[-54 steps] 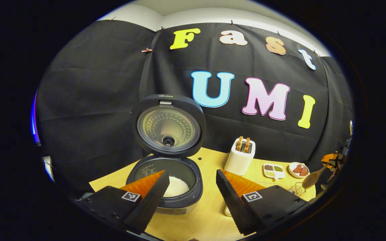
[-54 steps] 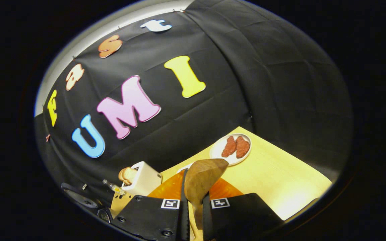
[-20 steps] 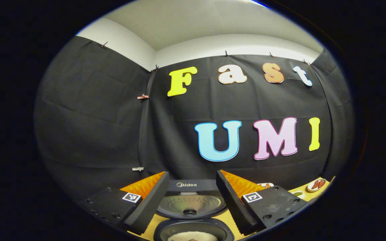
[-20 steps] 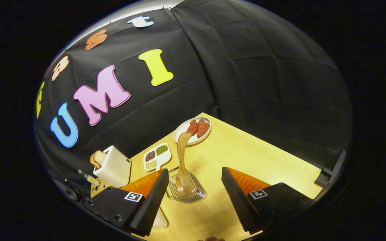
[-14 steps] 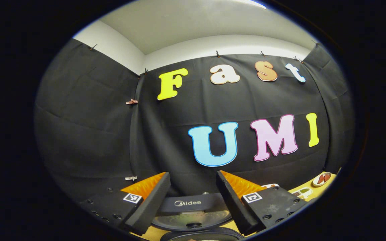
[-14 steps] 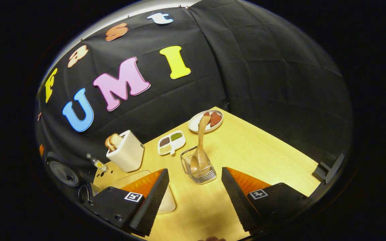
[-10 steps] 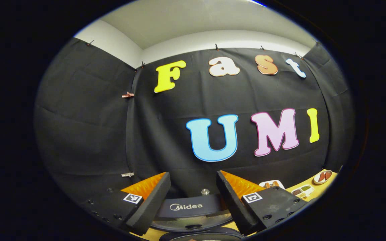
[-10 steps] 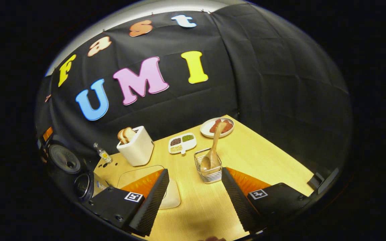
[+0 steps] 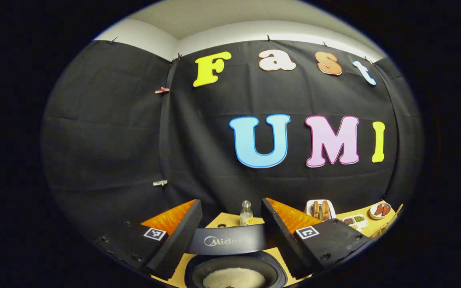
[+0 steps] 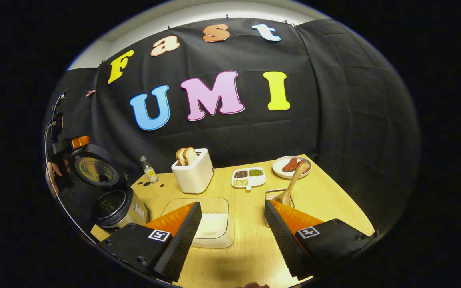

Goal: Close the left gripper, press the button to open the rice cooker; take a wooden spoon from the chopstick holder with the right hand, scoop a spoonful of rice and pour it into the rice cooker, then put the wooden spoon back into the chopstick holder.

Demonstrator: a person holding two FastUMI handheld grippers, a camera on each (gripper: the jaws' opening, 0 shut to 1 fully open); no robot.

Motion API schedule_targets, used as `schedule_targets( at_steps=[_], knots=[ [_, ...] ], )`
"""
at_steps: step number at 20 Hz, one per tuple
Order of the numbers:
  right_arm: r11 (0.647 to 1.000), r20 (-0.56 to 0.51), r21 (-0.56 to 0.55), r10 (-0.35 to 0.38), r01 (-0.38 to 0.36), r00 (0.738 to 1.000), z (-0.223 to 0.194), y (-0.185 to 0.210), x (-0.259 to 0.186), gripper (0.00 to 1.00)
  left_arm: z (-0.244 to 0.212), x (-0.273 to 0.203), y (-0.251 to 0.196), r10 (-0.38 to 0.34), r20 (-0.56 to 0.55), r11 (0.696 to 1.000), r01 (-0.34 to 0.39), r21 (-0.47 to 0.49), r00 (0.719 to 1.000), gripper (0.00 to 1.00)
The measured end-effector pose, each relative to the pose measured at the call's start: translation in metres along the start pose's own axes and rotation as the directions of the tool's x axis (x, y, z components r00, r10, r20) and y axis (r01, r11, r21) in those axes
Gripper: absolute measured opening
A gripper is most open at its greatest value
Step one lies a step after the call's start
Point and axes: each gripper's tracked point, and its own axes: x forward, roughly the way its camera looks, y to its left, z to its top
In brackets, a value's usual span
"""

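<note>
Black cloth wall (image 9: 106, 132), pale ceiling (image 9: 214, 16) — light wooden table (image 10: 334, 208)

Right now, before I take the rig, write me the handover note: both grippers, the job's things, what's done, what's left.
Left gripper: open, empty, just above the rice cooker's raised lid.
Right gripper: open, empty, over the table above the clear rice container.
Wooden spoon: standing in the wire chopstick holder, handle leaning toward the plate of meat.
Done: cooker is open, white rice lies in its pot, spoon is back in the holder.
Left: nothing of the listed steps, as far as these views show.
</note>
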Motion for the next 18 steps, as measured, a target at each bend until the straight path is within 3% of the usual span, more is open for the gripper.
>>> schedule_targets(
  at_steps=[4, 11, 18],
  knots=[
    [0.999, 0.0, -0.003, 0.037, -0.037, 0.999, -0.001, -0.005, 0.002, 0.98, -0.036, -0.036, -0.005, 0.031, -0.138, 0.999, -0.036, -0.034, 0.99, 1.0],
    [0.999, -0.065, 0.013, 0.039, -0.039, 0.997, -0.023, -0.022, 0.01, 0.99, -0.122, -0.078, -0.015, -0.006, -0.337, 0.999, -0.007, -0.039, 0.942, 1.0],
    [1.0, -0.126, 0.011, 0.023, -0.022, 0.992, -0.04, -0.031, 0.016, 0.99, -0.197, -0.092, -0.02, -0.027, -0.444, 0.999, 0.014, -0.031, 0.896, 1.0]
  ],
)
